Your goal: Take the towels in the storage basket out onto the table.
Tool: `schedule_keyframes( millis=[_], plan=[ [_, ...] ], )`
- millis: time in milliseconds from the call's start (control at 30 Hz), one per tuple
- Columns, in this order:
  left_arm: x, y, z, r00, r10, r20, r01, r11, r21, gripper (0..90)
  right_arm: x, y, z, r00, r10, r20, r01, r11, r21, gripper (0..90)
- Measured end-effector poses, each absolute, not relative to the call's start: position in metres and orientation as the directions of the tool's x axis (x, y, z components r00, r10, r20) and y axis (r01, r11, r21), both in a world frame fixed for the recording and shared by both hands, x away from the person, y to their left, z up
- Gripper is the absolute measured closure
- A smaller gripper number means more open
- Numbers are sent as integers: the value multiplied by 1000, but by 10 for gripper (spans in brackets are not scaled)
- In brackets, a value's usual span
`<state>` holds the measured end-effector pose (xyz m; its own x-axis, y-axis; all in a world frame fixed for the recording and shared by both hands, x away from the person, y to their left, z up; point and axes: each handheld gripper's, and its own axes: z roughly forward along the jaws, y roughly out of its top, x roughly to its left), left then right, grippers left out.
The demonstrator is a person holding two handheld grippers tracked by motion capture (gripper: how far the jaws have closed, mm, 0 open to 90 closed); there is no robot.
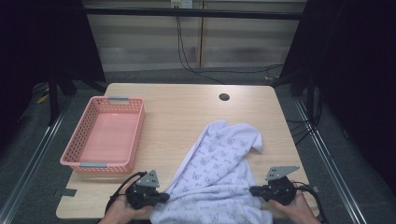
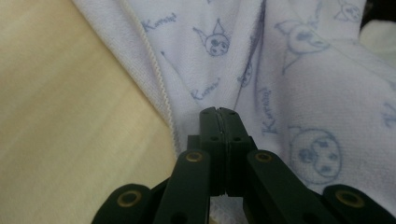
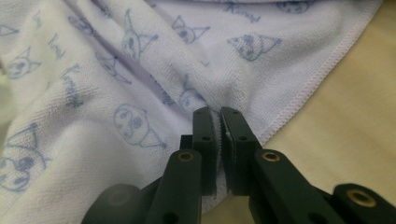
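towel (image 1: 219,163): rumpled on table (image 1: 177,116) | left gripper (image 1: 166,197): pinching towel's left edge | right gripper (image 1: 252,190): pinching towel's right edge | basket (image 1: 84,135): well left

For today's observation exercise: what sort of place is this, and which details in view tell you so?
Probably a lab recording booth, not a home: dark curtains flank a plain wooden table, cables trail across the floor, and camera-fitted grippers work a printed towel beside a pink basket.
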<state>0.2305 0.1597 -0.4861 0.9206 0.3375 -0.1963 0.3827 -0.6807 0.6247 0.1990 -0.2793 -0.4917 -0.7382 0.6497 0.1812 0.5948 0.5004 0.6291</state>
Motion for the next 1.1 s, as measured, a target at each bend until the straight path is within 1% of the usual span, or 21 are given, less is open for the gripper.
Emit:
schedule_keyframes(
  millis=[67, 100, 167, 200, 267, 300, 333, 400, 467, 533, 567, 600, 633, 700, 733, 767, 800, 833, 867, 933, 1100],
  plan=[
    [237, 159, -487, 915, 352, -197, 394, -677, 621, 896, 193, -277, -489, -748, 645, 157, 586, 530, 613, 853],
    [244, 155, -487, 905, 392, -167, 403, -660, 634, 896, 193, -277, -489, -742, 652, 158, 592, 526, 610, 857],
    [259, 150, -488, 899, 406, -162, 410, -653, 636, 898, 203, -282, -489, -711, 691, 134, 603, 500, 621, 860],
    [267, 146, -489, 882, 449, -143, 428, -637, 641, 898, 203, -282, -489, -711, 691, 134, 603, 500, 621, 860],
    [285, 140, -490, 868, 479, -128, 439, -622, 648, 898, 212, -290, -490, -679, 725, 116, 615, 476, 628, 861],
    [297, 135, -492, 838, 526, -147, 477, -573, 666, 897, 221, -299, -492, -650, 749, 127, 631, 440, 639, 860],
    [297, 135, -492, 838, 526, -147, 477, -573, 666, 893, 221, -299, -492, -650, 749, 127, 631, 440, 639, 860],
    [304, 129, -492, 831, 534, -157, 484, -553, 678, 829, 226, -303, -492, -629, 770, 106, 636, 431, 640, 859],
    [305, 126, -485, 839, 506, -201, 475, -499, 725, 818, 226, -306, -493, -623, 774, 112, 639, 421, 644, 856],
    [305, 120, -480, 846, 500, -186, 455, -493, 742, 751, 223, -309, -492, -624, 774, 109, 641, 427, 639, 855],
    [307, 116, -478, 841, 505, -192, 458, -478, 749, 692, 219, -312, -491, -616, 781, 106, 647, 424, 633, 857],
    [309, 111, -478, 841, 505, -193, 457, -475, 752, 692, 219, -312, -491, -616, 781, 106, 647, 424, 633, 857],
    [311, 107, -479, 843, 507, -181, 447, -473, 759, 635, 214, -316, -491, -621, 776, 108, 647, 431, 629, 852],
    [315, 97, -485, 851, 488, -194, 448, -482, 753, 622, 212, -318, -491, -617, 778, 116, 652, 423, 630, 843],
    [315, 92, -489, 854, 491, -171, 441, -510, 738, 617, 211, -321, -491, -618, 776, 128, 653, 416, 632, 835],
    [315, 87, -493, 861, 485, -153, 434, -546, 717, 622, 209, -322, -491, -617, 775, 136, 656, 411, 632, 817],
    [314, 85, -496, 869, 469, -157, 432, -565, 703, 669, 207, -323, -490, -621, 770, 145, 655, 409, 635, 772],
    [311, 84, -498, 872, 472, -128, 417, -582, 698, 789, 205, -324, -486, -634, 760, 143, 631, 401, 664, 729],
    [308, 85, -497, 873, 476, -108, 411, -597, 689, 789, 205, -324, -486, -634, 760, 143, 631, 401, 664, 677],
    [299, 91, -494, 884, 456, -107, 405, -630, 663, 864, 211, -326, -477, -619, 770, 154, 599, 336, 727, 663],
    [273, 115, -493, 883, 441, -159, 428, -622, 655, 871, 233, -318, -475, -600, 791, 123, 591, 334, 734, 640]
  ],
)
